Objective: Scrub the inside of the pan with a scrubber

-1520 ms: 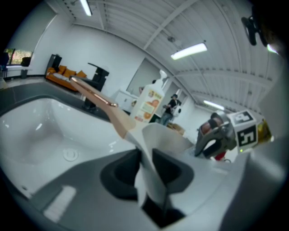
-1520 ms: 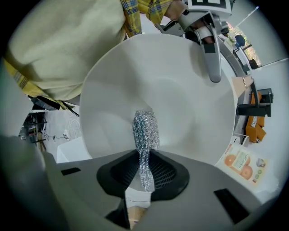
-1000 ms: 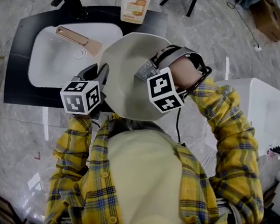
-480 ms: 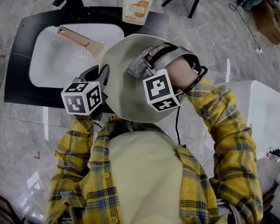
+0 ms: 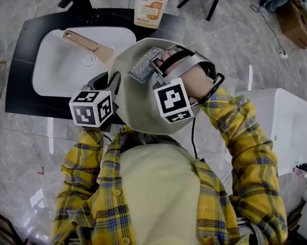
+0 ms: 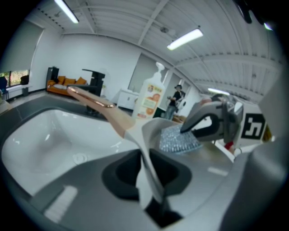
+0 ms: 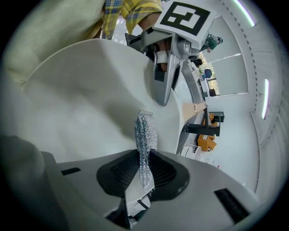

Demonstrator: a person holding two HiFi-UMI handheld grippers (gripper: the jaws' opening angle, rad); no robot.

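The left claw [image 5: 110,81] is clenched on the rim of the pan [image 5: 127,101], the thin pale wall pinched edge-on between its dark pads, and it holds the pan tilted up with the open side facing the person, at the right-hand edge of the white sink [image 5: 56,75]. The left forearm runs nearly straight forward from the body in a yellow plaid sleeve [image 5: 80,165], its marker cube uppermost. The right arm comes round from the right side, elbow out and bent sharply, the wrist curled back so that the right claw [image 5: 155,68] points into the pan from above. That claw is grasping the scrubber [image 5: 144,63], a silvery mesh pad squeezed between its pads, and the pad lies against the inner wall near the upper rim. The pan's rose-gold handle [image 5: 80,40] juts out over the sink basin. A soap bottle [image 5: 151,1] and a black faucet [image 5: 80,0] stand at the back of the black bench [image 5: 19,73]
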